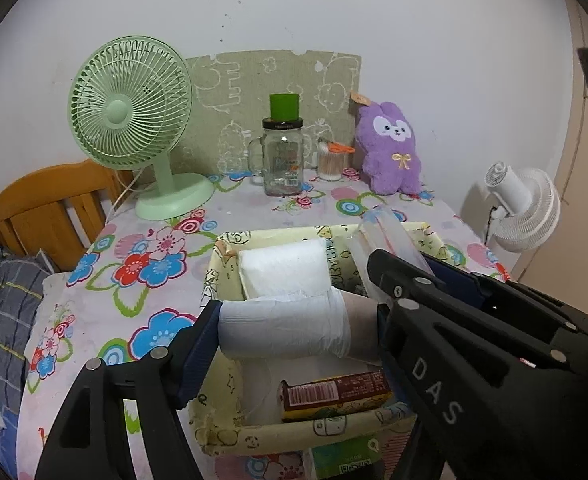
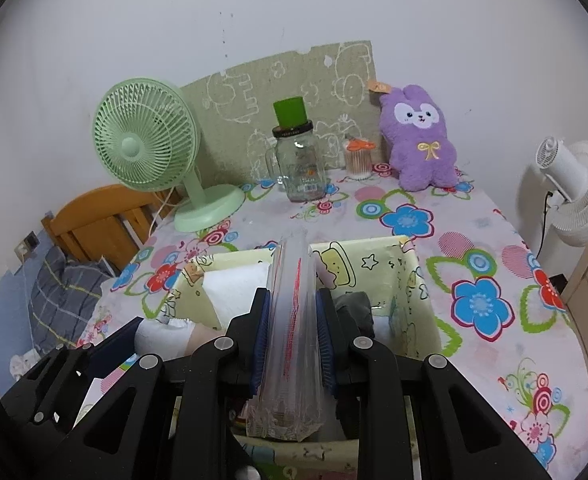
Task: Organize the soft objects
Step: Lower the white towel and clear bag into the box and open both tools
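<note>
The left gripper (image 1: 294,332) is clamping a nearly used-up toilet paper roll (image 1: 290,330) end to end, its blue-padded fingers (image 1: 198,354) spread wide and pressing on the roll's two ends, with bare brown cardboard core showing at the right end. The roll is hanging crosswise over the open yellow cartoon-print storage box (image 1: 230,436), above a brown snack box (image 1: 335,396) lying inside it. A white folded tissue pack (image 1: 284,270) is sitting in the far left part of the same box.

The right gripper (image 2: 294,344) is pinching a clear plastic zip bag (image 2: 292,320) (a red strip runs along it) between fingers closed to a narrow gap, and the bag is standing on edge over the storage box (image 2: 409,264). Something dark grey (image 2: 355,308) is lying in the box just right of that gripper; what it is cannot be told.

Both grippers are working close together over the box, which is resting on a flower-print tablecloth (image 2: 473,304). Well behind it, along the wall, a green desk fan (image 1: 132,120), a glass mason jar mug (image 1: 282,156) with a green cup on its lid, a cotton-swab container (image 1: 329,162) and a purple plush bunny (image 1: 389,148) are standing.
</note>
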Available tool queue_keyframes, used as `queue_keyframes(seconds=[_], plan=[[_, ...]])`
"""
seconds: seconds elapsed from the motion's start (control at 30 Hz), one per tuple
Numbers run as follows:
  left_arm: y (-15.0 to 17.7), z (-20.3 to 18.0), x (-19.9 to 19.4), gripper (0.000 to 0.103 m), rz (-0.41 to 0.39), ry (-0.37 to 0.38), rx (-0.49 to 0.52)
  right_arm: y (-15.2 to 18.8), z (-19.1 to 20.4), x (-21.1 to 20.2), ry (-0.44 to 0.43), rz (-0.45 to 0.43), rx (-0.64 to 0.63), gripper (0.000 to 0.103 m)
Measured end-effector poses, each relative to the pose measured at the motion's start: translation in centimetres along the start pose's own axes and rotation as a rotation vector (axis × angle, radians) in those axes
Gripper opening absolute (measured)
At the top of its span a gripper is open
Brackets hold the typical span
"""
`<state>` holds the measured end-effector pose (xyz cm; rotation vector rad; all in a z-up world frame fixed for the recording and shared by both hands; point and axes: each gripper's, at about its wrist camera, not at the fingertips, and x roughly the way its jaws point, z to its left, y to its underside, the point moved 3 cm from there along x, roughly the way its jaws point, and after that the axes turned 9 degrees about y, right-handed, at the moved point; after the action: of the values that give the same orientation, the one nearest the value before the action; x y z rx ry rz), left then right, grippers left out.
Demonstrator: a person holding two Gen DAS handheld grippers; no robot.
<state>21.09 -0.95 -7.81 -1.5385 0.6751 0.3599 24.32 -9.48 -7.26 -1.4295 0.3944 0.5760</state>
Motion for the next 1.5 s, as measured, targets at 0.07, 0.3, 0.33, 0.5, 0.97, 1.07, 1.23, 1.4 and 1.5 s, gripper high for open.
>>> queue_keyframes(seconds=[0.07,0.3,0.33,0.5,0.97,1.07,1.23,1.4,1.5], plan=[[0.1,0.2,0.5,0.078,0.013,-0.004,-0.004,0.1,0.0,0.6,0.002,0.010,0.001,0.026],[0.3,0.8,1.8,0.082,0.046,0.005,-0.015,0.4,0.0,2.0,-0.002,0.039,-0.010,0.033],[0.4,0.7,1.9,0.083,0.051,0.008,-0.014,0.4,0.1,2.1,0.000,0.041,-0.019,0.040],[0.4,0.7,2.1,0.088,0.052,0.025,-0.020,0.4,-0.1,1.8,0.006,0.020,-0.029,0.069],[0.3,-0.1,1.6,0.099,0.049,0.029,0.002,0.6,-1.0,0.4,0.022,0.009,-0.021,0.084],[0.3,-0.2,1.2,0.100,0.043,0.025,0.006,0.6,-1.1,0.1,0.022,0.006,-0.020,0.084],[0.2,-0.4,0.3,0.100,0.027,0.023,0.005,0.6,-1.1,-0.8,0.024,-0.005,-0.022,0.084],[0.2,-0.9,-1.4,0.100,-0.006,0.024,0.014,0.5,-1.1,-2.6,0.039,-0.034,-0.031,0.092],[0.2,-1.2,-2.3,0.100,-0.016,0.025,0.018,0.5,-1.1,-3.5,0.042,-0.048,-0.030,0.094]])
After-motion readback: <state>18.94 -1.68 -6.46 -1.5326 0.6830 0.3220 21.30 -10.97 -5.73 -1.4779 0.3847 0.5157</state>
